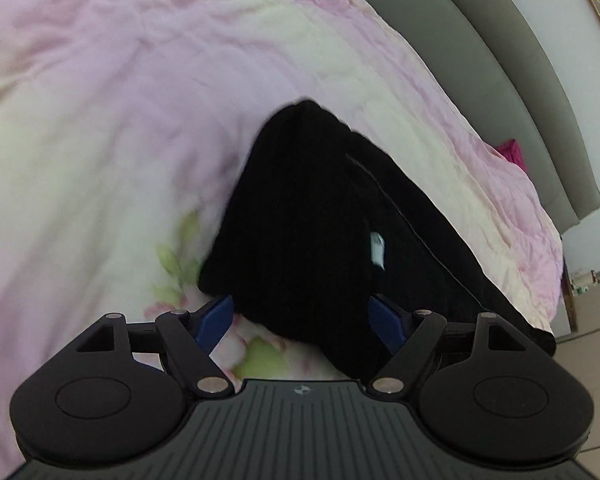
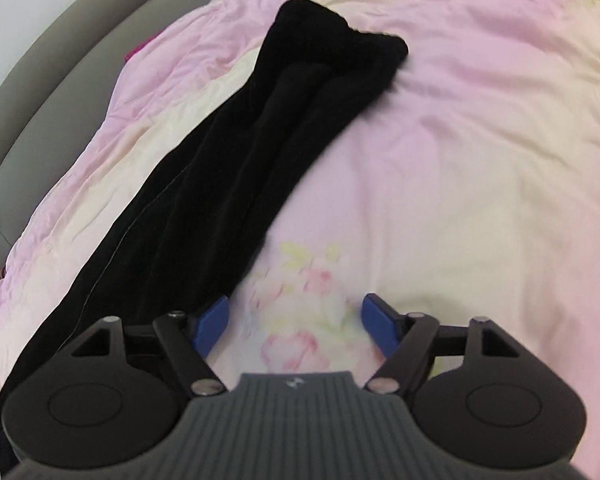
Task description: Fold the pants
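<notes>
Nearest to each lens, only black gripper body and blue pads. Left gripper (image 1: 302,322): jaws apart, blue fingertips (image 1: 216,316) on both sides of a thick folded end of the black pants (image 1: 300,220), not clamped on it as far as visible; whether the pads touch the cloth, cannot tell. Right gripper (image 2: 294,322): jaws also apart, nothing between them except the flowered part of the quilt (image 2: 460,160), the left pad just beside the near right edge of the pants (image 2: 220,160).

Pants lying on the pink and cream quilt of the bed, stretched long from the near left toward the far middle in the right wrist view, legs apparently laid one on the other, a bunched gathered end at the far side. In the left wrist view, doubled over into a dark mound, with a small white label (image 1: 377,249) showing near a seam. Grey headboard (image 1: 500,80) beyond the quilt, on the right in that view.

Probably soft, thick cloth like velvet or fleece: light, limp, no stiffness, likely to sag and slide off its own layers when lifted. Better to pinch all layers together at a corner of the folded edge, deep enough between the pads, and to take the opposite corner with the other gripper. Some risk of catching the soft quilt below with the pants.
</notes>
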Demonstrator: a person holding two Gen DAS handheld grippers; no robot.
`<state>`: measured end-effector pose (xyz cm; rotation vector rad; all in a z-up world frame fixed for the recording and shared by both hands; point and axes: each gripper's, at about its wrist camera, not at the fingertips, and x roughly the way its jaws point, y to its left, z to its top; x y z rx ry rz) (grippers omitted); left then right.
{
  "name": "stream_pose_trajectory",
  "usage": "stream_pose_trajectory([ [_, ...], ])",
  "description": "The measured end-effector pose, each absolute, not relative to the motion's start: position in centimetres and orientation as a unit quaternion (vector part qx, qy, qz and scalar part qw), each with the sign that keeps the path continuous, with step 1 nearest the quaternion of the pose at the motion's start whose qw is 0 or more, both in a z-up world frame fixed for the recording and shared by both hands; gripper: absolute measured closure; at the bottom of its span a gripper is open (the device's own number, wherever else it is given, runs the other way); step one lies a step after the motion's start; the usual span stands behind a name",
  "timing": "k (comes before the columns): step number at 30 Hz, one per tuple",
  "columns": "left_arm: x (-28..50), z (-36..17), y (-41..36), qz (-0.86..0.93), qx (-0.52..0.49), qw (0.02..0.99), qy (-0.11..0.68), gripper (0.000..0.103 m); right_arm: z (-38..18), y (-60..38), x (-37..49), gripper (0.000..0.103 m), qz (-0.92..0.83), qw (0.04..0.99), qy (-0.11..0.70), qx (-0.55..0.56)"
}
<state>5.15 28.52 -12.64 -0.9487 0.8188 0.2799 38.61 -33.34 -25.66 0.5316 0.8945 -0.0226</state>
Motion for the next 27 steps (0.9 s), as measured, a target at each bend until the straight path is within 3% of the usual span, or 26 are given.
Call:
stream_pose_trajectory([
  [5, 6.3, -15.3, 26.5, 0.111, -0.49, 0.781, 0.371, 0.014, -22.2, -32.9, 35.5, 0.033, 0.027, 0.875, 0.381, 0.298],
  [11, 7.1, -19.9, 27.1, 0.111, -0.631, 0.714, 0.282, 0.014, -23.6, -31.2, 34.2, 0.032, 0.096, 0.829, 0.42, 0.356],
  [15, 7.6, -21.1, 27.1, 0.156, -0.656, 0.706, 0.218, 0.014, -25.1, -29.7, 34.8, 0.032, 0.135, 0.803, 0.434, 0.386],
  [19, 8.8, -20.9, 26.3, 0.192, -0.655, 0.707, 0.187, 0.001, -26.6, -28.5, 35.6, 0.032, 0.149, 0.786, 0.454, 0.392],
  [23, 9.0, -20.2, 25.3, 0.219, -0.655, 0.706, 0.157, 0.001, -27.9, -28.8, 36.7, 0.032, 0.137, 0.773, 0.44, 0.436],
  [27, 9.0, -20.0, 24.8, 0.253, -0.65, 0.7, 0.157, 0.034, -28.8, -29.6, 38.1, 0.033, 0.121, 0.766, 0.403, 0.486],
])
